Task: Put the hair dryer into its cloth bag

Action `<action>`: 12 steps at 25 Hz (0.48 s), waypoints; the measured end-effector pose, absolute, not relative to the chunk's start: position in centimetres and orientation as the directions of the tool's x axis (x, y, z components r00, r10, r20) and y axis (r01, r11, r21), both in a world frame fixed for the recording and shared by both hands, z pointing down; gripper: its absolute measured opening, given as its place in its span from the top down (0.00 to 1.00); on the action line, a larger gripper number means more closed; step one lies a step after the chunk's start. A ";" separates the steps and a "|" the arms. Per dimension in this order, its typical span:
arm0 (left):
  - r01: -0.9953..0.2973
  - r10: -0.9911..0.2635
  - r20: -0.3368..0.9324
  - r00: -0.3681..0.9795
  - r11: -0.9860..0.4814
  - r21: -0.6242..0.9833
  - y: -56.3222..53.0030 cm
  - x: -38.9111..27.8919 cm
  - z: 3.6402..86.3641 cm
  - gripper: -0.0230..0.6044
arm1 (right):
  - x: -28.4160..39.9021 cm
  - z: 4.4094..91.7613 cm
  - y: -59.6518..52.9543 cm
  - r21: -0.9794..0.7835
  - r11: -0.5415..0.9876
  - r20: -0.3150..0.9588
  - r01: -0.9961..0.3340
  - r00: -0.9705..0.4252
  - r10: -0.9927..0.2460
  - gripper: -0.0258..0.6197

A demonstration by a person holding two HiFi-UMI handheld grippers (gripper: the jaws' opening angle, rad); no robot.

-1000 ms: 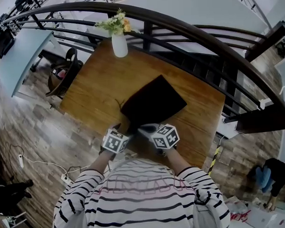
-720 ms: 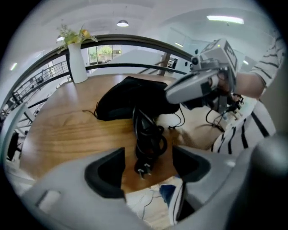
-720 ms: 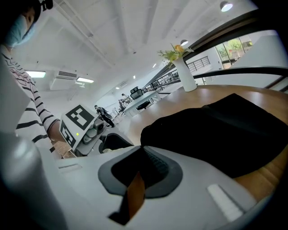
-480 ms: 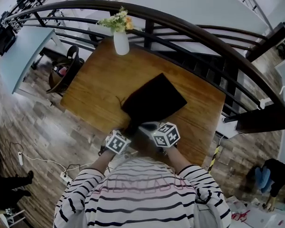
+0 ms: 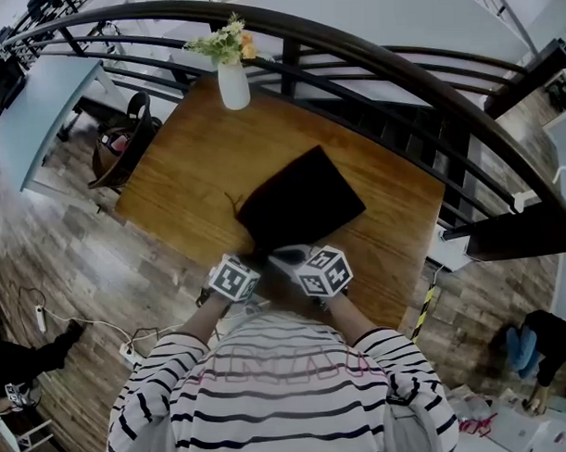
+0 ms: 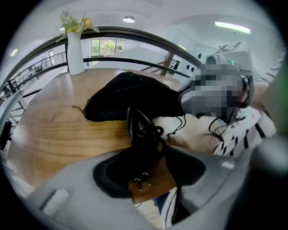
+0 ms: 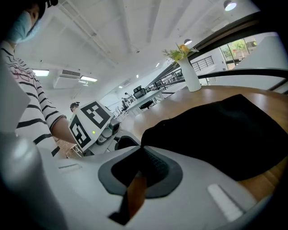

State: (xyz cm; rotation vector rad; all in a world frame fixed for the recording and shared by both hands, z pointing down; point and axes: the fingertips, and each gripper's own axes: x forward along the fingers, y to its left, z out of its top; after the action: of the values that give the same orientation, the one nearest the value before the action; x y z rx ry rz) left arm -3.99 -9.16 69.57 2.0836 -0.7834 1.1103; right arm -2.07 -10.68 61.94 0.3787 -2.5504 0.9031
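Note:
A black cloth bag point(image 5: 301, 206) lies on the wooden table point(image 5: 188, 168), its mouth toward the near edge. The hair dryer's black cord and plug point(image 6: 144, 139) stick out of the mouth; the dryer's body is hidden. My left gripper point(image 5: 252, 260) points steeply down over that cord. In the left gripper view the cord bundle lies between the closing jaws of the left gripper point(image 6: 146, 168), with table still showing beside it. My right gripper point(image 5: 286, 257) is shut on the bag's edge point(image 7: 153, 134) at the mouth, and the cloth runs into the right gripper point(image 7: 144, 164).
A white vase with flowers point(image 5: 234, 83) stands at the table's far end. A dark curved railing point(image 5: 398, 63) runs behind the table. A thin drawstring point(image 6: 78, 108) trails from the bag's left side. A chair point(image 5: 123, 147) stands left of the table.
My left gripper has edged slightly rightward and down toward the bag's mouth. The bag and my right gripper have kept their place.

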 end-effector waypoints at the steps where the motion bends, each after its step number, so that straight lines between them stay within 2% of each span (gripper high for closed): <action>1: -0.746 -0.208 0.858 0.470 -0.613 0.259 -9.5 -3.8 69.5 0.59 | -2.0 61.9 -10.6 -0.536 0.755 0.459 -0.377 -0.881 -0.114 0.94; 12: -0.751 -0.250 0.850 0.464 -0.620 0.228 -15.1 -2.6 69.1 0.60 | -1.5 62.1 -10.9 -0.538 0.749 0.467 -0.386 -0.876 -0.117 0.94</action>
State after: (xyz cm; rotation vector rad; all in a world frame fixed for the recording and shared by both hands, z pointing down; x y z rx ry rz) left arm -2.55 -15.13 69.08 2.1196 -0.8284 1.0926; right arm -1.53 -10.93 62.09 0.3839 -2.5403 0.9085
